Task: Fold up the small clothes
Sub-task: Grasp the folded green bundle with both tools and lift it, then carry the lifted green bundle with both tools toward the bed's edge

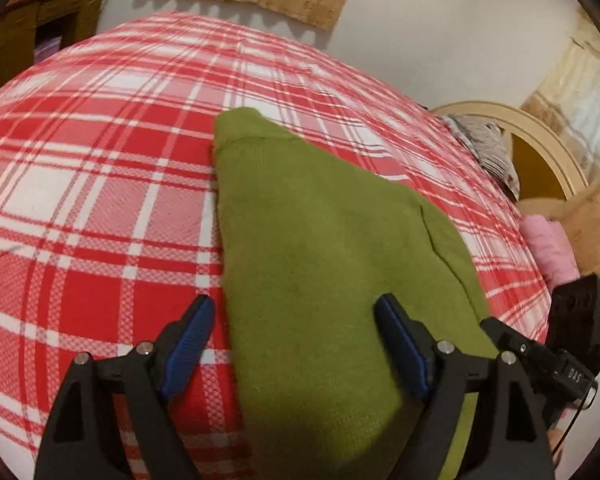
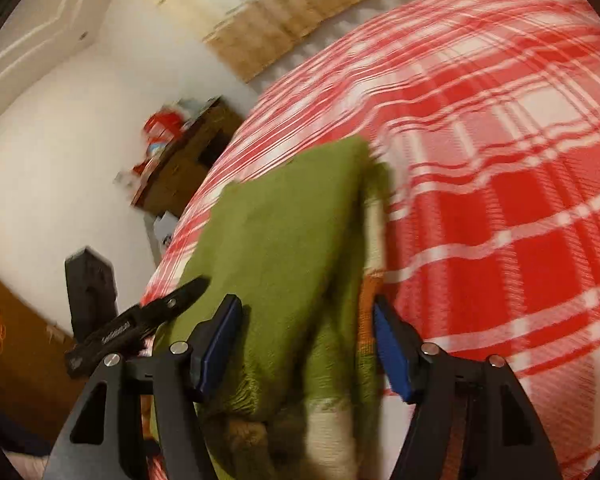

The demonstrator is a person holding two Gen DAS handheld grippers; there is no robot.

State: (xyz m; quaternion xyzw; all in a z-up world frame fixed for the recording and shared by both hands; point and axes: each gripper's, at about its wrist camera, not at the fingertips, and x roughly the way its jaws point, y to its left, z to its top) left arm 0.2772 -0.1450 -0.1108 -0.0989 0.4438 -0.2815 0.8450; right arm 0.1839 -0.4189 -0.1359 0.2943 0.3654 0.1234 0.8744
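Note:
A green knitted garment (image 1: 320, 248) lies folded on the red and white checked bedcover (image 1: 100, 184). My left gripper (image 1: 296, 320) is open, its blue pads astride the garment's near left edge. In the right wrist view the same green garment (image 2: 284, 232) shows cream and orange stripes at its near edge. My right gripper (image 2: 306, 324) is open with the garment's bunched near end between its jaws. The other gripper (image 2: 140, 320) shows at the left of that view, and the right one shows in the left wrist view (image 1: 540, 356).
A pink folded cloth (image 1: 548, 248) and a patterned cloth (image 1: 488, 148) lie at the bed's right edge by a cream headboard (image 1: 540, 132). A wooden cabinet (image 2: 184, 160) stands by the white wall beyond the bed.

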